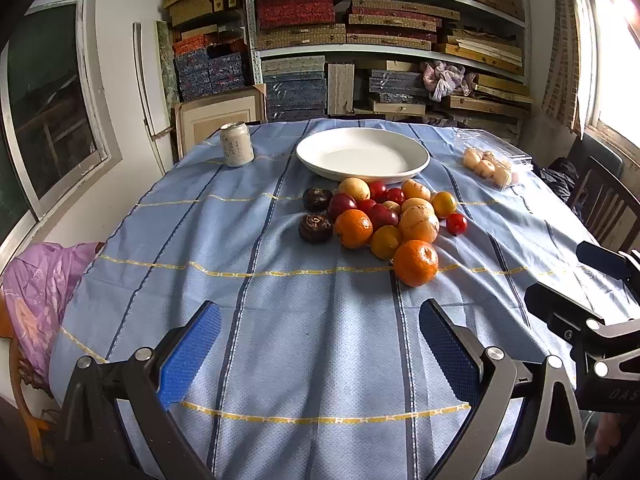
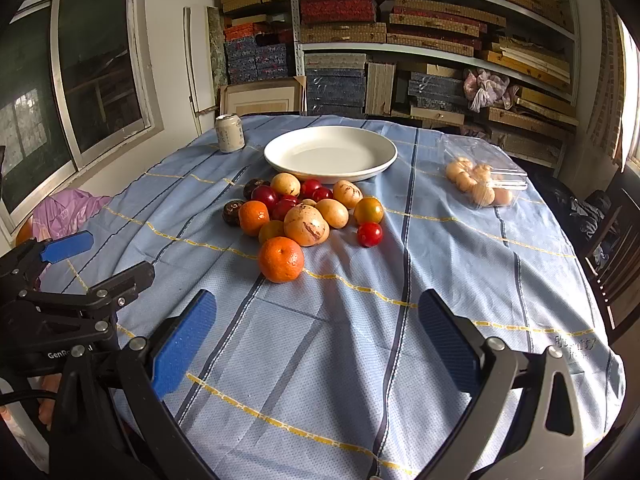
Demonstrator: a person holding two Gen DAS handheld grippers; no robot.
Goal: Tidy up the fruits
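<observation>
We see a pile of fruit (image 1: pixel 384 216) just in front of a white plate (image 1: pixel 362 155). Our left gripper (image 1: pixel 320 344) and right gripper (image 2: pixel 318 340) both hang over the tablecloth (image 1: pixel 280 320), jaws apart, holding nothing.

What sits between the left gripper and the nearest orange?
Nothing but bare tablecloth. In the left wrist view, the open left gripper faces the near orange across an empty stretch of cloth; the right wrist view shows the same.

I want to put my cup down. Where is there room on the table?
Bare cloth lies between the grippers and the nearest orange, and between can and fruit pile. It is crowded right before the plate.
</observation>
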